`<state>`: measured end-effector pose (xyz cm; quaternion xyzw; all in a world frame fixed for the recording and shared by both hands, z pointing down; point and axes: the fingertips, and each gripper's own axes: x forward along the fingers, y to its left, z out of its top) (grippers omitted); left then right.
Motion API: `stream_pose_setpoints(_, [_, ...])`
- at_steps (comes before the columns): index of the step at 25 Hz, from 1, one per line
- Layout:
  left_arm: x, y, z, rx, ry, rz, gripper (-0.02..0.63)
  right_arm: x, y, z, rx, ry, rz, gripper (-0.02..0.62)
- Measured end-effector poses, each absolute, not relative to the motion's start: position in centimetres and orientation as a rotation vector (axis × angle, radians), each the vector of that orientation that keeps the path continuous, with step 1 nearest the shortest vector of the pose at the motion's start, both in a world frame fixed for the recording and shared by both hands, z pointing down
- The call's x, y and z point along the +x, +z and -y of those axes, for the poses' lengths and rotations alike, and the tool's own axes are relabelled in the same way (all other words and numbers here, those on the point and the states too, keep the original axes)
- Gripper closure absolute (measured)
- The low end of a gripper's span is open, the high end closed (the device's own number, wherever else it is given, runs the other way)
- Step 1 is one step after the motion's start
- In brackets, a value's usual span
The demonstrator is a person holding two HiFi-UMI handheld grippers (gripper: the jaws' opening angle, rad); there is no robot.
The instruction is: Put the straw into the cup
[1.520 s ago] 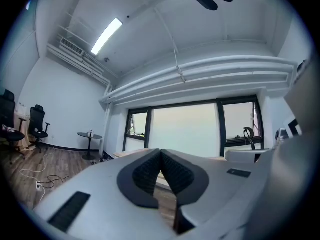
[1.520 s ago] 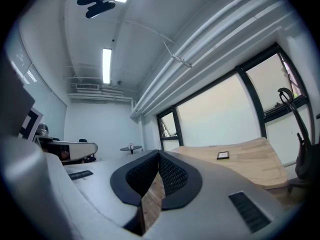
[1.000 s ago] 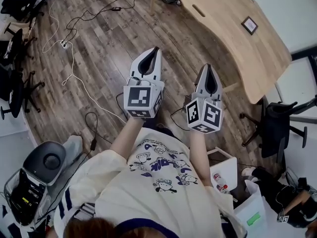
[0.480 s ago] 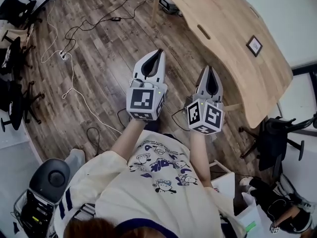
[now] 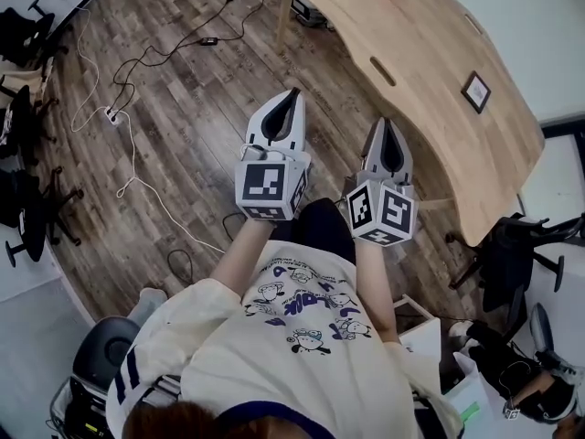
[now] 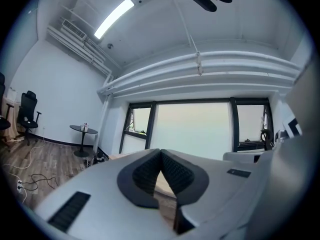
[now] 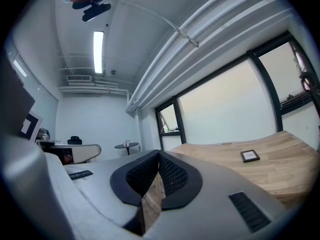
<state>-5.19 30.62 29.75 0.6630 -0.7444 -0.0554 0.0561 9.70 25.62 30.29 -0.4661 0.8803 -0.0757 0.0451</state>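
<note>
No straw and no cup show in any view. In the head view my left gripper point(image 5: 292, 93) and right gripper point(image 5: 385, 124) are held side by side in front of the person's chest, above the wooden floor, pointing toward the long wooden table point(image 5: 430, 71). Both are shut with nothing between the jaws. The left gripper view has its tips point(image 6: 160, 152) meeting, with windows beyond them. In the right gripper view the tips point(image 7: 159, 155) also meet, and the tabletop point(image 7: 265, 171) lies to the right.
A small dark-framed square point(image 5: 475, 91) lies on the table, seen as the frame point(image 7: 249, 156) in the right gripper view. Cables point(image 5: 128, 90) and a power strip trail across the floor at left. Office chairs point(image 5: 23, 199) stand at the left edge, another chair point(image 5: 512, 254) at right.
The head view has shifted, so more floor and table show. Both grippers stay shut and side by side, the left one slightly higher in frame.
</note>
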Motion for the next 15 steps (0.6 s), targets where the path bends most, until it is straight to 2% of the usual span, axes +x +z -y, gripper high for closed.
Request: stream_pose_setpoints(15, [-7.7,31.3,-23.0,1.958,-0.126,2.273,0.584,7.2,32.0,-17.1,-1.4,-0.304,-2.708,0.598])
